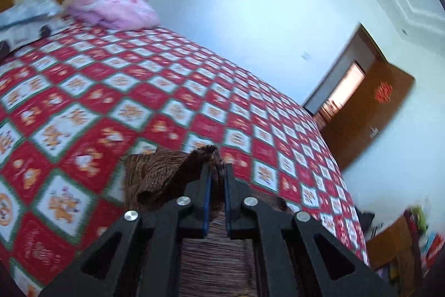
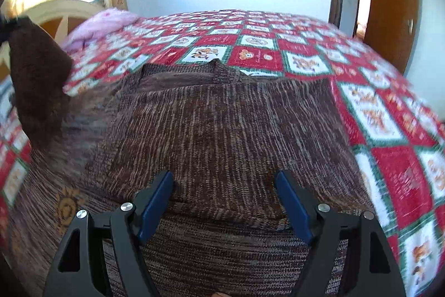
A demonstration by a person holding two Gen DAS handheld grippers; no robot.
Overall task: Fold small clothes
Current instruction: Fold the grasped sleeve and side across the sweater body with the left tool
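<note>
Pinching fuzzy brown knit sweater, left gripper

Left gripper: matte black plastic linkage, two flat fingers lined with blue pads on the inner faces, four round silver screw heads across the pivot arms, triangular cutouts in the outer arms. Right gripper: same build, black angled arms, blue pads along both fingers, four silver screws, triangular cutouts low on each side. No cables or markings visible, no sleeve in view
</note>
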